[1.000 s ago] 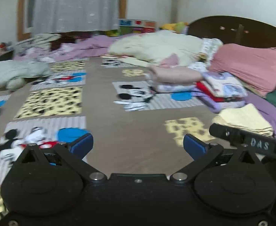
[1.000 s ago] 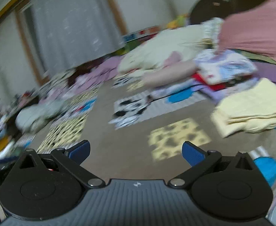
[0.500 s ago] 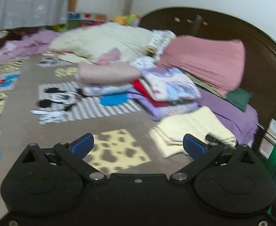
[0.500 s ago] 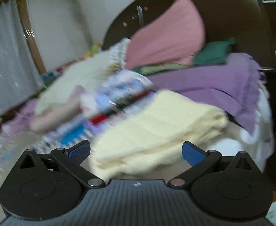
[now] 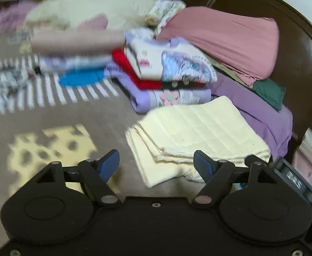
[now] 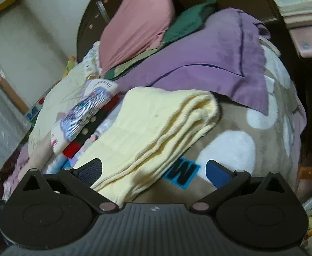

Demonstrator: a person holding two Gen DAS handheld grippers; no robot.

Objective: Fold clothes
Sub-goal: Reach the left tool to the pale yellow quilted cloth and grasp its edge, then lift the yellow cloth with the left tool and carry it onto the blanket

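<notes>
Left wrist view: the left gripper (image 5: 156, 163) fills the bottom of the frame, its two blue-padded fingers (image 5: 110, 163) spread wide apart and holding nothing. Between and just beyond the fingertips, toward 1 o'clock, lies a folded pale yellow cloth (image 5: 195, 131), several layers thick, flat on a brown patterned bedspread (image 5: 75, 117). Its near corner sits close to the right-hand fingertip; whether they touch cannot be told. Just behind the yellow cloth, at 12 o'clock, stands a stack of folded clothes (image 5: 166, 74): a lilac piece at the bottom, red above it, a white printed piece on top. At 2 o'clock a pink pillow (image 5: 226, 40) leans against a dark wooden headboard (image 5: 301, 49), with a purple sheet (image 5: 260, 113) and a green cloth (image 5: 269, 89) below it. At 10 o'clock, blurred, lie a cream quilt (image 5: 87, 10) and a rolled pinkish bundle (image 5: 75, 41).

Right wrist view: the right gripper (image 6: 153, 173) is also spread wide and empty. The same folded pale yellow cloth (image 6: 153, 128) stretches from the left-hand fingertip up toward 12 o'clock, its stacked edges facing right; its near end lies between the fingers, closer to the left one. The stack of folded clothes (image 6: 85, 115) is at 10 o'clock, beside the yellow cloth. The purple sheet (image 6: 205, 64) spreads at 1 o'clock, the pink pillow (image 6: 134, 23) at 11 o'clock and the green cloth (image 6: 188, 23) at 12 o'clock. At 3 o'clock the bedspread (image 6: 226, 149) shows white patches.
</notes>
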